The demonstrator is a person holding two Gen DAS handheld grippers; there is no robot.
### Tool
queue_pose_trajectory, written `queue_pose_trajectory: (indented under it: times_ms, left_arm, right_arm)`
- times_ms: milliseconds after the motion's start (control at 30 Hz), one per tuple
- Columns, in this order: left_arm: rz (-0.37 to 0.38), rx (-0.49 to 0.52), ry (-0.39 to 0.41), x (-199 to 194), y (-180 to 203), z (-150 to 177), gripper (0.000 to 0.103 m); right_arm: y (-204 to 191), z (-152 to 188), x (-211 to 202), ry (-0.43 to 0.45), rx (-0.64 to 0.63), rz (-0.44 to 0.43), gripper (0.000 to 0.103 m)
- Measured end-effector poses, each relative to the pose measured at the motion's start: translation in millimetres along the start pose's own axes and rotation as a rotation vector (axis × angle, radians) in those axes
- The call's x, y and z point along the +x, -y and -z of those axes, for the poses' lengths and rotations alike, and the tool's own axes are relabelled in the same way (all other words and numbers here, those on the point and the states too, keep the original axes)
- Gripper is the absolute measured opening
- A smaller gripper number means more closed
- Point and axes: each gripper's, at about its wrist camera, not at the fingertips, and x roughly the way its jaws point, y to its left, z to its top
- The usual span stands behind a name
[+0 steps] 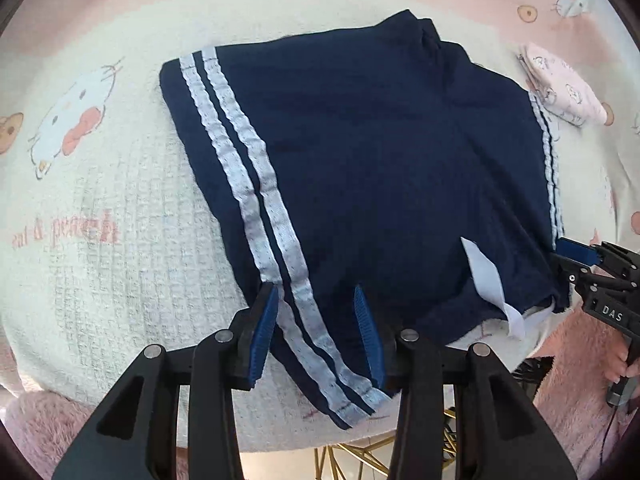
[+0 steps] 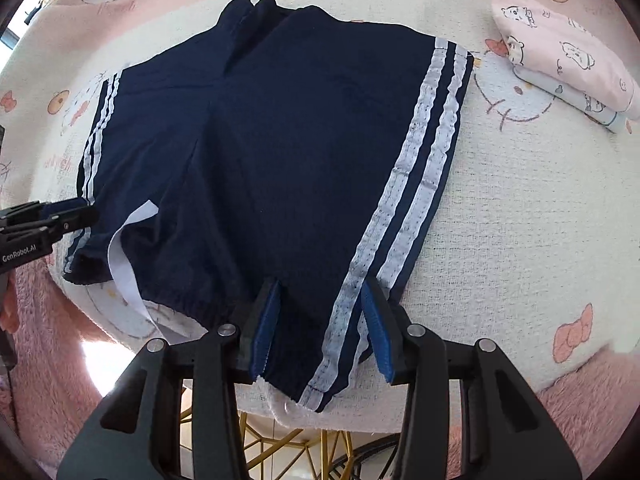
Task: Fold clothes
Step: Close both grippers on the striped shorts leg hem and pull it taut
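Note:
Navy shorts (image 1: 380, 160) (image 2: 300, 140) with two white stripes down each side lie flat on a white waffle blanket (image 1: 120, 240) (image 2: 520, 220). Their waistband is at the near edge, and a white drawstring (image 1: 484, 276) (image 2: 124, 248) trails from it. My left gripper (image 1: 316, 296) points down at the left waistband corner. Its blue pads stand apart on either side of the striped edge, not pinching it. My right gripper (image 2: 320, 284) straddles the right striped corner the same way, open. Each gripper shows at the edge of the other's view: right (image 1: 576, 258), left (image 2: 80, 212).
A folded stack of pink and pale printed clothes (image 1: 560, 84) (image 2: 568, 56) lies at the far right of the blanket. Pink fluffy fabric (image 1: 580, 380) (image 2: 48, 340) borders the near edge. A gold wire frame (image 1: 360, 456) (image 2: 320, 440) shows below it.

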Motion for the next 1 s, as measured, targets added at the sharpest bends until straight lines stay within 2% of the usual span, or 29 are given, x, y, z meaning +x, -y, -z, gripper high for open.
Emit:
queue_pose_trajectory:
  times_ms: [133,233,300,367,433,500,600,667,733,800,933,1000]
  left_arm:
    - [-0.088,0.042,0.047,4.0,3.7,-9.1,0.042]
    - [-0.130,0.030,0.087,0.5,3.0,-14.4,0.042]
    - [-0.103,0.000,0.088,-4.3,-1.2,-15.1,0.042]
    - [-0.020,-0.023,0.098,-16.5,-5.7,-8.7,0.042]
    - [0.063,-0.005,0.106,-25.2,-0.3,-1.6,0.042]
    - [0.103,0.044,0.091,-25.6,12.9,5.0,0.042]
    - [0.111,0.121,0.045,-12.7,30.9,12.0,0.042]
    - [0.034,0.143,-0.001,0.6,34.7,15.4,0.042]
    - [0.007,0.158,0.004,3.2,35.2,19.1,0.042]
    - [0.042,0.102,0.035,-3.8,25.6,17.7,0.042]
    - [0.150,-0.176,0.049,-17.7,-20.3,12.5,0.043]
    - [0.180,-0.245,0.036,-19.3,-29.1,13.0,0.043]
  right_arm:
    - [-5.6,-2.8,2.3,0.040,-0.025,0.056,0.043]
    - [-0.5,-3.2,-1.7,0.074,0.019,0.059,0.043]
    - [3.4,-0.4,-7.2,0.093,0.051,0.047,0.043]
    - [0.8,6.7,-16.3,0.111,0.043,0.010,0.043]
    - [-7.7,14.9,-23.8,0.124,0.010,-0.035,0.043]
    - [-18.9,20.4,-25.1,0.122,-0.025,-0.071,0.043]
    - [-32.3,21.5,-9.6,0.056,-0.065,-0.056,0.043]
    - [-35.8,25.6,-2.9,0.019,-0.088,-0.024,0.043]
    - [-34.7,31.0,-4.7,0.009,-0.094,-0.028,0.043]
    - [-26.7,35.4,-13.1,0.028,-0.051,-0.054,0.043]
    - [-1.7,44.6,-33.0,0.086,0.089,-0.077,0.043]
    - [8.1,51.4,-36.8,0.082,0.147,-0.096,0.043]
